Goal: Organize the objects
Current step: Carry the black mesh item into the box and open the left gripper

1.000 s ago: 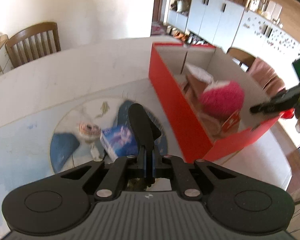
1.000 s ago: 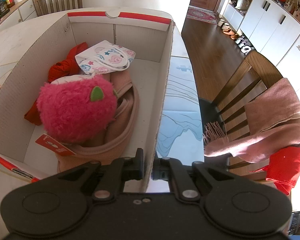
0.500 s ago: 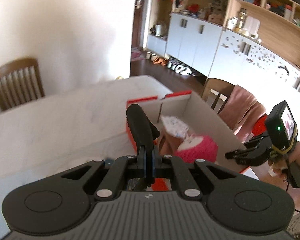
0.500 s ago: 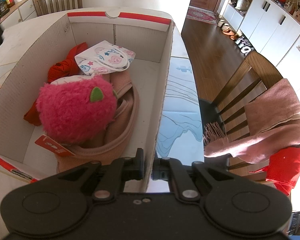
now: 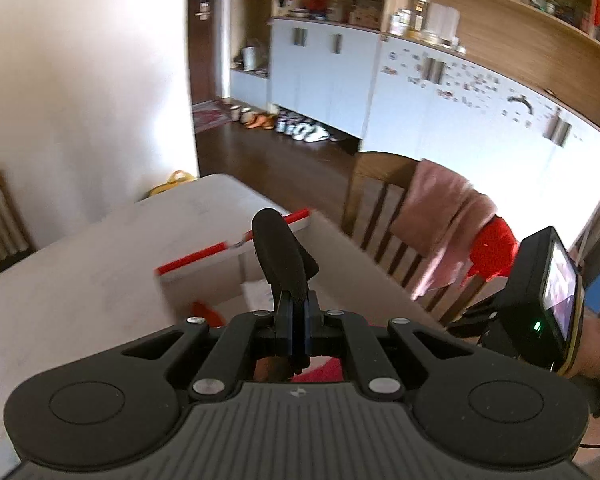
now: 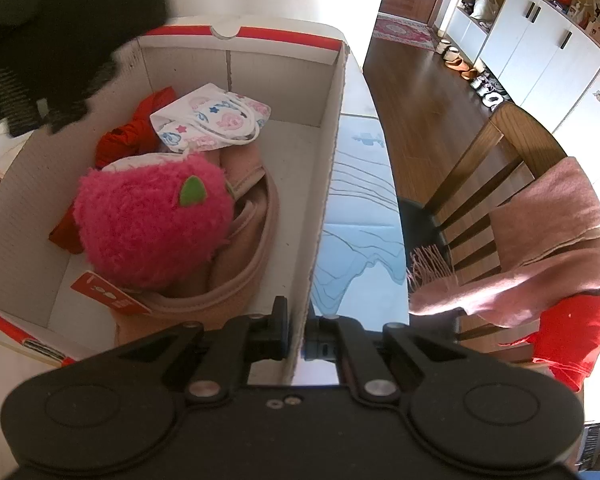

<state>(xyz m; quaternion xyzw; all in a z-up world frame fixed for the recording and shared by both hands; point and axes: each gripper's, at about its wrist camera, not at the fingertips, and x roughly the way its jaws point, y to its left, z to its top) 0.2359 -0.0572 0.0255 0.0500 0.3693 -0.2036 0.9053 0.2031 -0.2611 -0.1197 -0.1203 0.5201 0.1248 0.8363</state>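
We see left hand-held gripper (image 5: 293, 322) clenched on black object (image 5: 281, 256) above box (image 6: 324, 184). Right hand-held gripper (image 6: 296, 330) clamps box wall. Pink plush toy (image 6: 152, 224) inside box.

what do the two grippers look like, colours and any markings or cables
Both are matte black plastic. The left gripper has a ribbed grey-black body, two round discs, silver screws and blue-edged fingers. The right gripper looks the same up close; from the left camera it carries a small lit screen, a green light, a yellowish band and a thin cable.
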